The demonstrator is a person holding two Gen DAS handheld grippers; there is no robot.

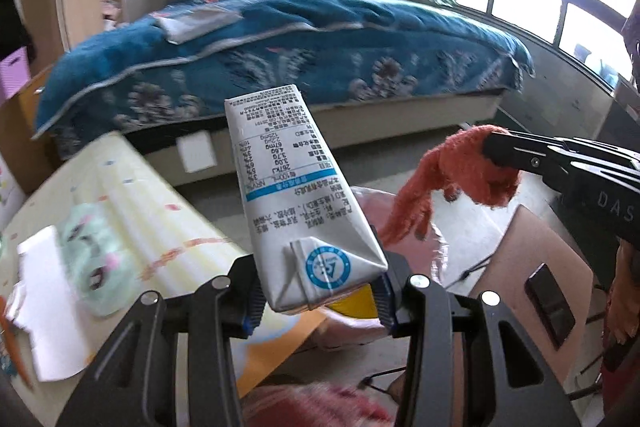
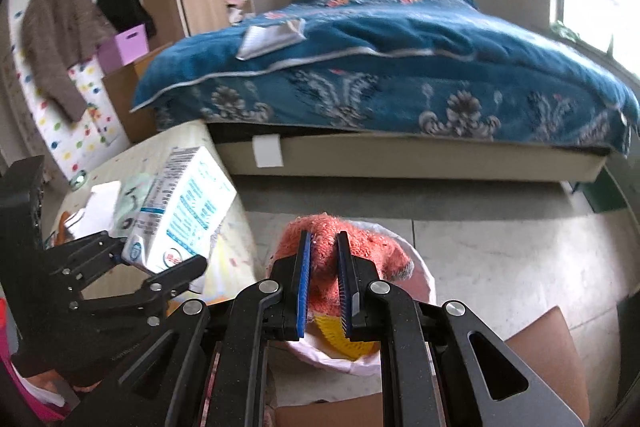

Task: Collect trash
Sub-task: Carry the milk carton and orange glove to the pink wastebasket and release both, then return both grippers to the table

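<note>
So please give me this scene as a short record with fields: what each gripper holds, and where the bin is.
left gripper: shut on milk carton, held in the air
right gripper: shut on orange cloth
bin: pink-lined trash bin on the floor, below the orange cloth
table: beside the bin, with paper scraps
background: bed with blue quilt

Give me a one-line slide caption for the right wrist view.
Right gripper clamps an orange knitted cloth above a pink-lined bin, while the left gripper holds a milk carton nearby.
</note>
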